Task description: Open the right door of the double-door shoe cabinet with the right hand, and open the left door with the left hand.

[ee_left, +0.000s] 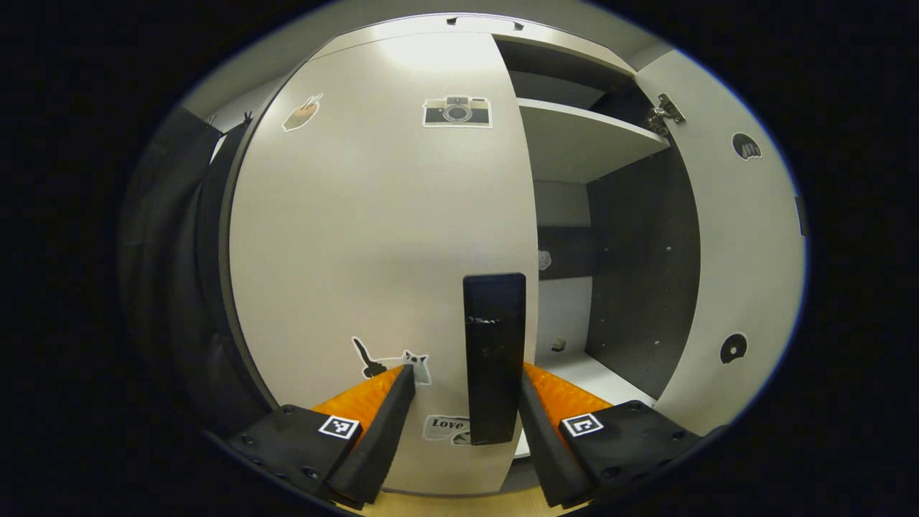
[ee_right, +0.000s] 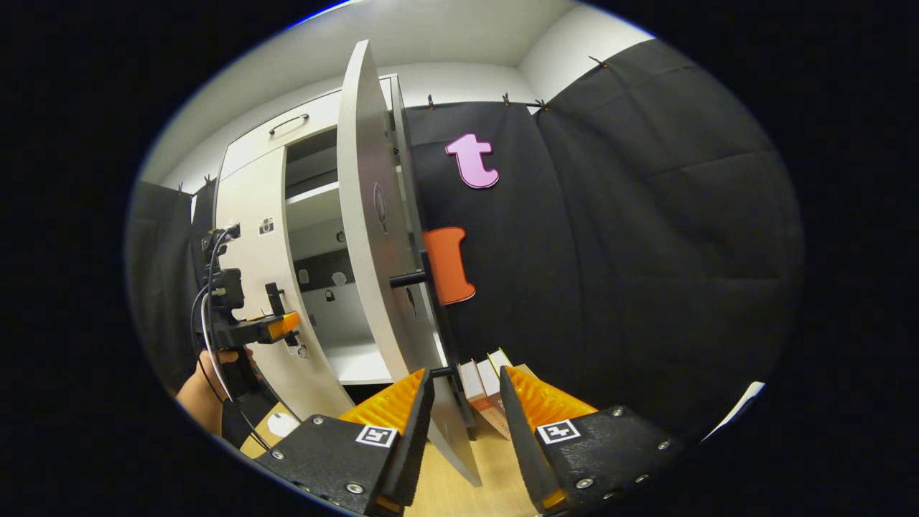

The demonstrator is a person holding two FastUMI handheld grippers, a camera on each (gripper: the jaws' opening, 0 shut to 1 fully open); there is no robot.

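One door done: right door swung wide at frame centre, right gripper open, left gripper spread astride the closed left door's handle.

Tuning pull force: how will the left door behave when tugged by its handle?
Left door looks like a rigid flat panel, so it should swing, not flex. The handle is a stiff upright bar standing between the left gripper fingers, probably smooth and somewhat slippery. The right door already swung open, so resistance is likely light.
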